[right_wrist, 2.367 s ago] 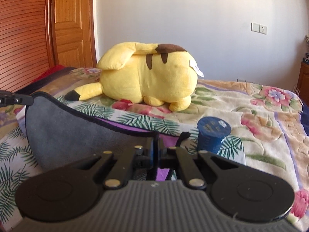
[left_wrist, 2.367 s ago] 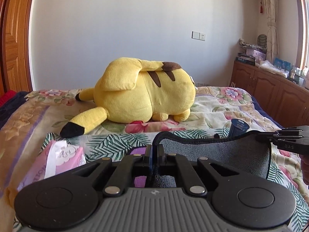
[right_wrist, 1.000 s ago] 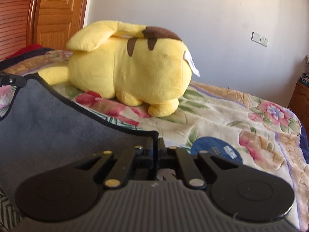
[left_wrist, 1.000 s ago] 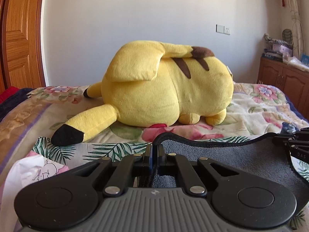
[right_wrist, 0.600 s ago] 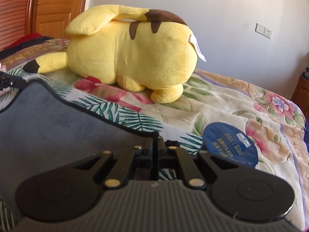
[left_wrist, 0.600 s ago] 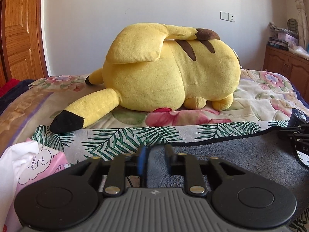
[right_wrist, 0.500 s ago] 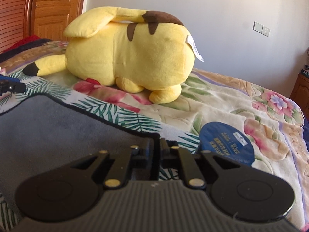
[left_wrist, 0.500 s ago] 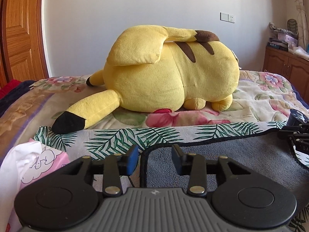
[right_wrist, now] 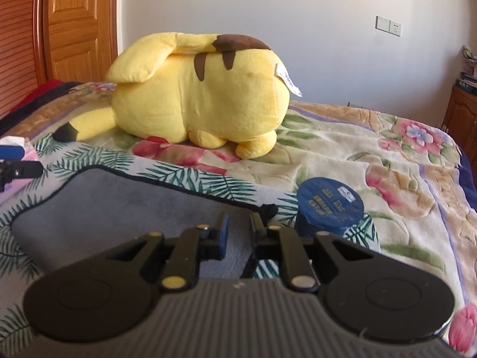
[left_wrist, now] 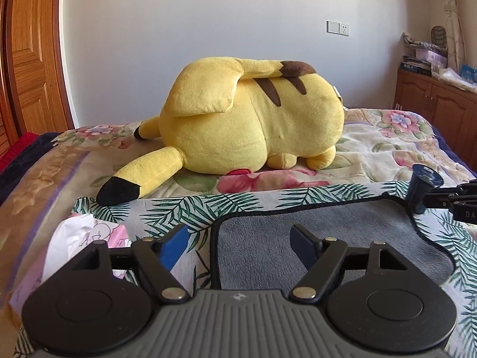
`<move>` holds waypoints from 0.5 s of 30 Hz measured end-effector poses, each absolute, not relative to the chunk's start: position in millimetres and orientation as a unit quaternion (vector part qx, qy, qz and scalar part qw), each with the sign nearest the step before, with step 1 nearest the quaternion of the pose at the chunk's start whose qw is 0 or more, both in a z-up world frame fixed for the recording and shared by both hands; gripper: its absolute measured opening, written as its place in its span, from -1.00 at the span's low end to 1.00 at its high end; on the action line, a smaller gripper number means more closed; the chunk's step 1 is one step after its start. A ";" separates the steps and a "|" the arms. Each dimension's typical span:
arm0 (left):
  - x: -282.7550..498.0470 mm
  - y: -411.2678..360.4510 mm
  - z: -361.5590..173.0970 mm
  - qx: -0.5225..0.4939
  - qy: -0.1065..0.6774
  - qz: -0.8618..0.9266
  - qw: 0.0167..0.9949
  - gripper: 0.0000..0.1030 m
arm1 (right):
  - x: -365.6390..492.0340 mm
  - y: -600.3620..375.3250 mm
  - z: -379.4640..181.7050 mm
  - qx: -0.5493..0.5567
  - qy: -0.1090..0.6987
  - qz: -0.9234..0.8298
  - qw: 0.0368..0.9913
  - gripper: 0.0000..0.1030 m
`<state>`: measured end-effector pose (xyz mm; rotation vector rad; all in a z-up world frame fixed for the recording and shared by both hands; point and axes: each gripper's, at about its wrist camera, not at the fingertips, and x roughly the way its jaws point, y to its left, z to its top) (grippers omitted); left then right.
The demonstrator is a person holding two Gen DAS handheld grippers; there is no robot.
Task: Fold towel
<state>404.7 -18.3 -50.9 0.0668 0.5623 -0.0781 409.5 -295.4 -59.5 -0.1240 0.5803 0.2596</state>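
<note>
The bed (left_wrist: 372,146) fills both views, covered w/ a floral quilt, and a palm-leaf print cloth (left_wrist: 226,205) lies over its near part. On the quilt behind that cloth lies a big yellow plush toy (left_wrist: 253,125) — on its side, black-tipped ear stretched toward the near left, brown stripes on its back, a white tag showing in the right wrist view. The grey towel (left_wrist: 313,238) w/ dark edging lies flat on the leaf-print cloth, between the two grippers; its far edge runs roughly parallel to the plush, well apart from it.

The left gripper (left_wrist: 240,243) is spread wide — one finger off the towel's left edge, the other over the grey surface, nothing between them. The right gripper (right_wrist: 238,232) stands apart too, a narrower gap, fingers over the towel's right corner area and not clamping it; whether they touch the fabric can't be told.

A dark blue round container (right_wrist: 328,208) w/ a printed lid stands just beside the towel's right corner. A pink-and-white tissue pack (left_wrist: 86,241) sits at the left, near the left gripper.
</note>
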 end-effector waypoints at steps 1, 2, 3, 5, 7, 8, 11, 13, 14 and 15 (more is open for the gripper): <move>400.0 -18.8 -47.7 0.034 0.278 -0.040 0.959 0.06 | 404.8 -295.2 -56.6 -0.060 0.286 0.128 0.948 -0.69; 394.9 -19.1 -43.9 0.035 0.277 -0.042 0.959 0.06 | 400.2 -294.8 -53.6 -0.059 0.286 0.128 0.948 -0.69; 389.6 -19.2 -40.0 0.035 0.275 -0.042 0.960 0.07 | 395.8 -294.0 -50.4 -0.059 0.286 0.128 0.948 -0.65; 380.7 -20.2 -30.9 0.032 0.276 -0.044 0.960 0.07 | 387.3 -293.7 -43.4 -0.054 0.284 0.128 0.949 -0.23; 371.0 -20.9 -20.6 0.029 0.275 -0.046 0.960 0.07 | 379.4 -294.5 -34.7 -0.041 0.282 0.128 0.950 0.04; 365.7 -21.3 -14.7 0.027 0.273 -0.048 0.961 0.09 | 375.4 -294.3 -30.2 -0.039 0.282 0.127 0.950 0.05; 351.0 -23.9 2.7 0.028 0.268 -0.054 0.962 0.23 | 362.1 -291.9 -17.1 -0.045 0.280 0.123 0.951 0.25; 339.9 -25.6 14.9 0.029 0.260 -0.055 0.964 0.32 | 351.1 -291.2 -7.9 -0.047 0.271 0.123 0.954 0.51; 334.0 -26.1 20.9 0.028 0.256 -0.057 0.965 0.39 | 345.8 -291.5 -3.3 -0.046 0.264 0.123 0.955 0.62; 328.7 -26.5 26.4 0.025 0.253 -0.061 0.965 0.45 | 340.3 -292.0 1.5 -0.044 0.259 0.123 0.957 0.68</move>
